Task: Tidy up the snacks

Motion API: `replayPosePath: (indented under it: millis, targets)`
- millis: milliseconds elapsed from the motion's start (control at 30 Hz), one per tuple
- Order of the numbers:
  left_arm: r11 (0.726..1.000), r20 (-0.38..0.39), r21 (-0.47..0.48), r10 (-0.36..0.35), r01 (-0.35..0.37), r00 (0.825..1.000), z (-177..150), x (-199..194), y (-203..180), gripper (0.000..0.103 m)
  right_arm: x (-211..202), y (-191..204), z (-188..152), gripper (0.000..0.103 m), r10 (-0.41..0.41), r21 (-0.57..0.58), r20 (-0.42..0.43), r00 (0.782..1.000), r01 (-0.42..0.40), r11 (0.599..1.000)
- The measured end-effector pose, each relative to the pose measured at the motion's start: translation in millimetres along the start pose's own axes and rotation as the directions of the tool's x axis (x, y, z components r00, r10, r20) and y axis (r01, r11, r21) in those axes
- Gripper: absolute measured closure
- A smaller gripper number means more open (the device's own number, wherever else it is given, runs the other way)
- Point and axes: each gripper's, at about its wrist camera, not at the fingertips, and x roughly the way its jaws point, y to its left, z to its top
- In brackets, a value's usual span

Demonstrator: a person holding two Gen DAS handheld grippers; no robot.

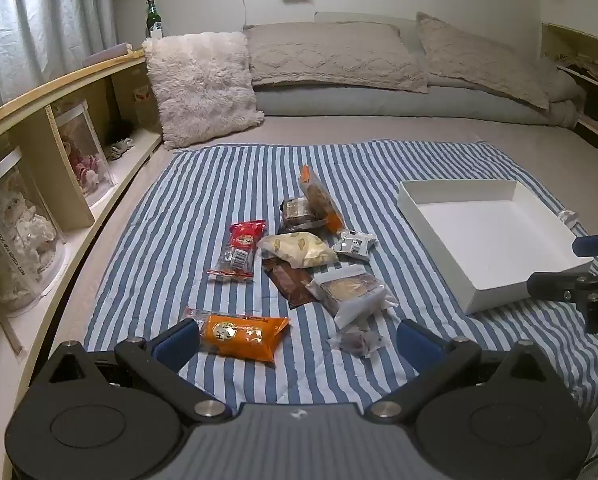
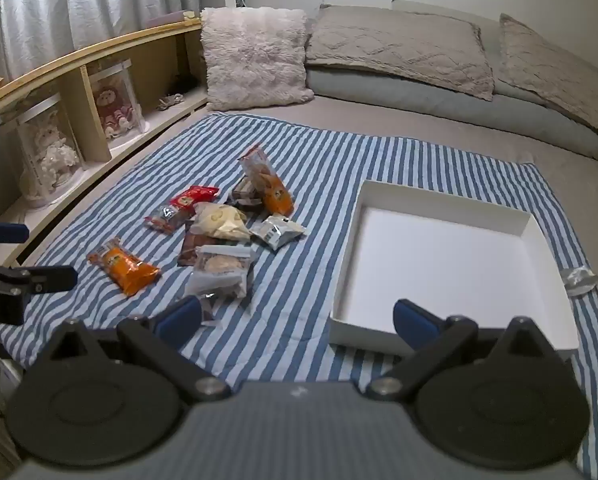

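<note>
Hovering w/ jaws wide open, left gripper (image 1: 297,342) just short of orange snack pack (image 1: 243,335), right gripper (image 2: 297,318) before white box (image 2: 439,256).

From my left gripper's camera the brown packet (image 1: 289,282) lies half buried under the pale yellow bag (image 1: 299,249), and the dark box (image 1: 297,212) is partly covered by the tall orange bag (image 1: 321,200). At three o'clock my right gripper (image 1: 591,264) is cut off by the frame edge. Print on every wrapper is too small to read
</note>
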Motion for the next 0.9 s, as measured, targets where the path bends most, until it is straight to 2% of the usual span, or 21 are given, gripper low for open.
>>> replayPosePath:
  millis: [900]
  targets:
    - [1.0,0.0,0.008,-0.007,0.007,1.0,0.5,2.3,-6.4,0.0,-1.9,-0.1,-0.8,0.0,-0.005,-0.007,-0.004,1.0,0.005,1.0]
